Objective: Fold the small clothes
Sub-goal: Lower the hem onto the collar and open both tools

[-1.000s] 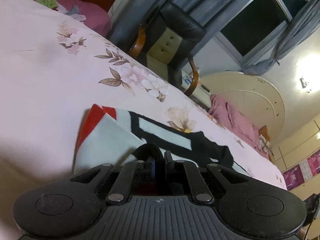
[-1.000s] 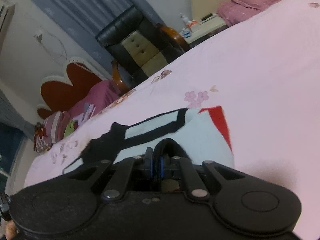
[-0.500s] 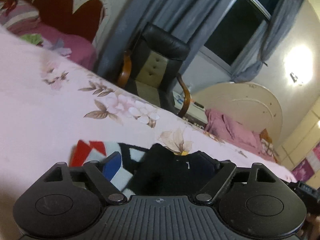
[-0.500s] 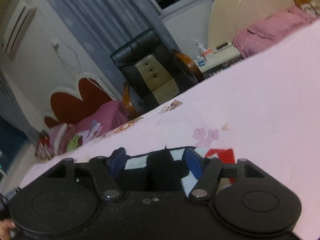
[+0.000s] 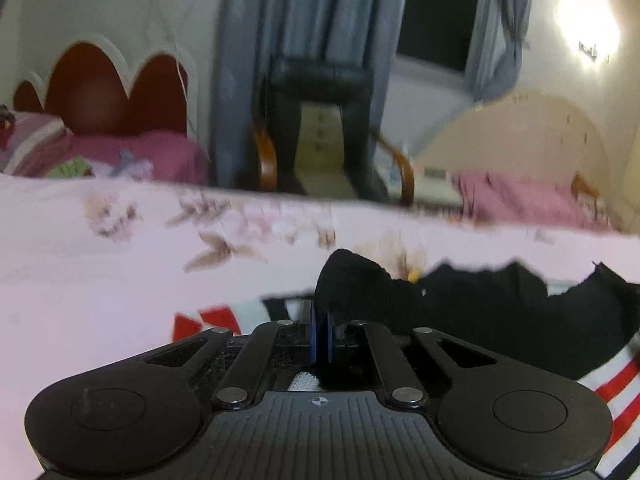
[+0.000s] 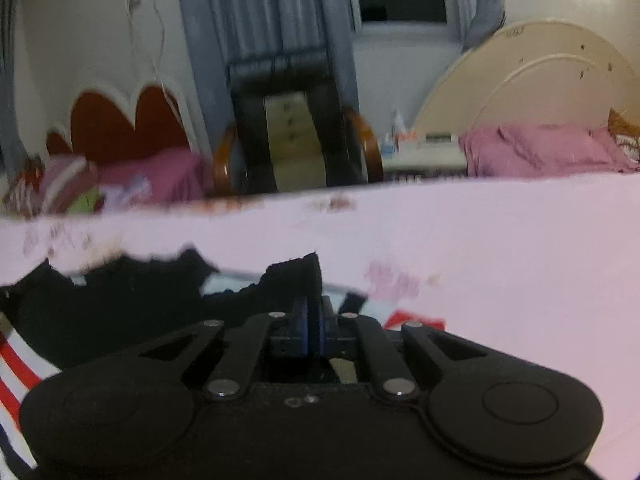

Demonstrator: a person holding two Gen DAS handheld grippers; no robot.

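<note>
Both tongs were spread wide half a second ago with black cloth loose between the blue pads; now each is clenched. Left tongs [image 5: 320,330]: pads pressed together, pinching a raised peak of black fabric of the garment [image 5: 500,312]. Right tongs [image 6: 311,330]: same, clamped on another black peak of the garment [image 6: 120,300].

Garment lies on the pink floral bedsheet [image 5: 100,288], partly lifted at the two pinch points. Left view: black bulk runs from 12 toward 3 o'clock of the tongs, a white panel with red patch at 10 o'clock, red-white stripes at 4 o'clock. Right view: mirrored, black bulk toward 9 o'clock, stripes at 8 o'clock, red patch at 2 o'clock.

Cameras have also levelled out since the earlier frames; the bed edge now runs near horizontal. Both views motion-blurred.

Background, 12 o'clock: black leather armchair [image 5: 320,120] with tan centre panel and wooden arms, grey curtains [image 5: 304,12] behind, dark window [image 5: 436,12]. At 10 o'clock, red scalloped headboard [image 5: 100,92] with pink bedding. At 2 o'clock, cream arched headboard [image 6: 540,80] with pink pillows [image 6: 540,152]. Wall lamp [image 5: 588,28] glaring at top right in the left view.

No readable brand, label or writing anywhere; only a small crosshair mark on the left tongs' housing.
</note>
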